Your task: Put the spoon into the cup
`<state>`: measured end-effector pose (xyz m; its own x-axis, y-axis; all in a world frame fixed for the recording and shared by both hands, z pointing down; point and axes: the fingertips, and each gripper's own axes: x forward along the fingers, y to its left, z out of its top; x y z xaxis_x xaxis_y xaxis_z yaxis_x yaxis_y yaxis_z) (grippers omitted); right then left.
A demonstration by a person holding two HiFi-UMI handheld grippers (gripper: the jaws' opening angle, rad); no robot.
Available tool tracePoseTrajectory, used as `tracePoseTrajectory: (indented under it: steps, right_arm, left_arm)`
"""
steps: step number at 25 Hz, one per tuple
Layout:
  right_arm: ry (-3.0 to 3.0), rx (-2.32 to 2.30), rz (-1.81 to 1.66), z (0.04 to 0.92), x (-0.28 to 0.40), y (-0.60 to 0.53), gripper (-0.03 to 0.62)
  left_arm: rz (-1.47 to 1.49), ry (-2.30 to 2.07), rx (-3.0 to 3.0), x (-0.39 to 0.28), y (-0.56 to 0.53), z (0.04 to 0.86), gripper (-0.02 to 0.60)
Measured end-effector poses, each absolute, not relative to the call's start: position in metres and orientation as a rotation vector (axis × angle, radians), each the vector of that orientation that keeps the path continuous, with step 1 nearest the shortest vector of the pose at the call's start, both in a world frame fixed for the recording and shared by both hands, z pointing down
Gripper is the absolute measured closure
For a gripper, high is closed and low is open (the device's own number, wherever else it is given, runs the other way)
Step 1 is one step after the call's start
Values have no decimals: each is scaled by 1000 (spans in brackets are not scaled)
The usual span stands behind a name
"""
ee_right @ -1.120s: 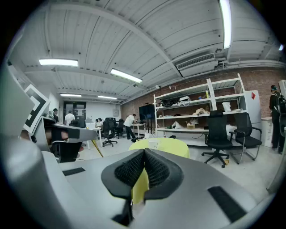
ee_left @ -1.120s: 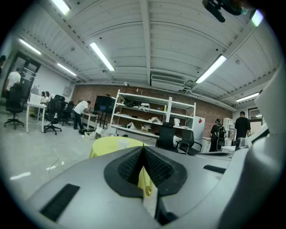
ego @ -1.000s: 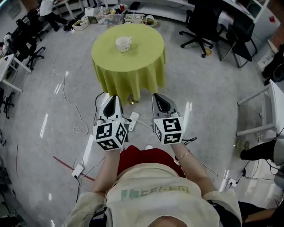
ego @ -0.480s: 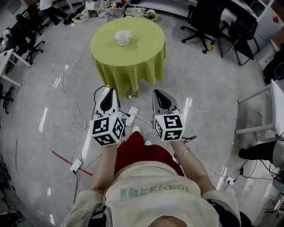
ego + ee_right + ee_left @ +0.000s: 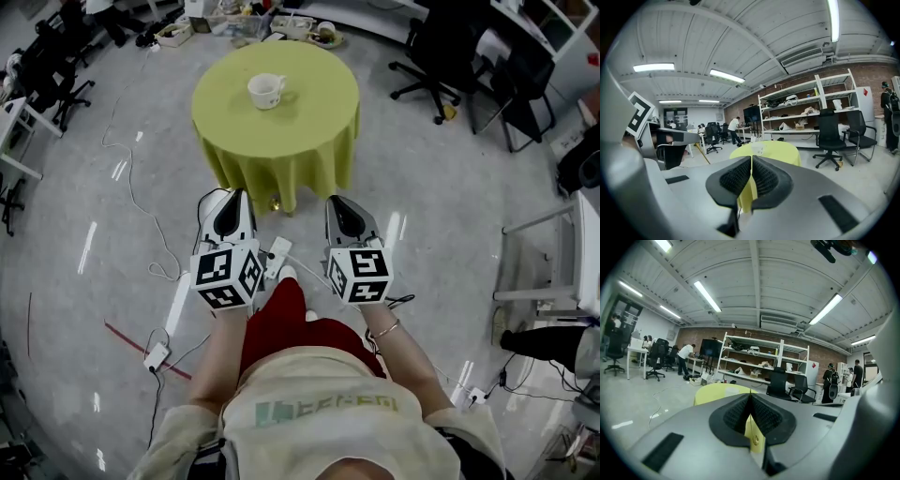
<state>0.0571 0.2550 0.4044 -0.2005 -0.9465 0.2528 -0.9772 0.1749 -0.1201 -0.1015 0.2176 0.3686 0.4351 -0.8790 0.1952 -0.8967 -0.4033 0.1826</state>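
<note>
A white cup (image 5: 266, 91) stands on a round table with a yellow-green cloth (image 5: 281, 131), well ahead of me across the grey floor. I see no spoon in any view. My left gripper (image 5: 231, 195) and right gripper (image 5: 338, 202) are held side by side in front of my body, both short of the table and pointing at it. The jaws of each are pressed together with nothing between them. In the left gripper view the table (image 5: 717, 392) shows just above the shut left gripper (image 5: 750, 401). The right gripper view shows the table (image 5: 771, 151) and cup (image 5: 759, 149) beyond the shut right gripper (image 5: 751, 165).
Cables and a white power strip (image 5: 277, 256) lie on the floor between me and the table. Black office chairs (image 5: 437, 56) stand to the far right, and a cluttered bench (image 5: 234, 21) sits behind the table. White desks (image 5: 19, 141) are on the left, and a white table (image 5: 581, 244) is on the right.
The table and cup have shifted slightly in the head view as I move. Both grippers stay shut and side by side, held a little lower than before.
</note>
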Motion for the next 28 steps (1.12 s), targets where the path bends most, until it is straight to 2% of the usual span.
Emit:
tracePoseTrajectory:
  steps: [13,28]
  right_arm:
    - [-2296,1887,455,420,47,122,557]
    - [-2258,1908,411,407,22,33,557]
  left_arm:
    - [123,-1510,2427,-101,80,379,558]
    - [89,-1471,2434,-124,-12,373,558]
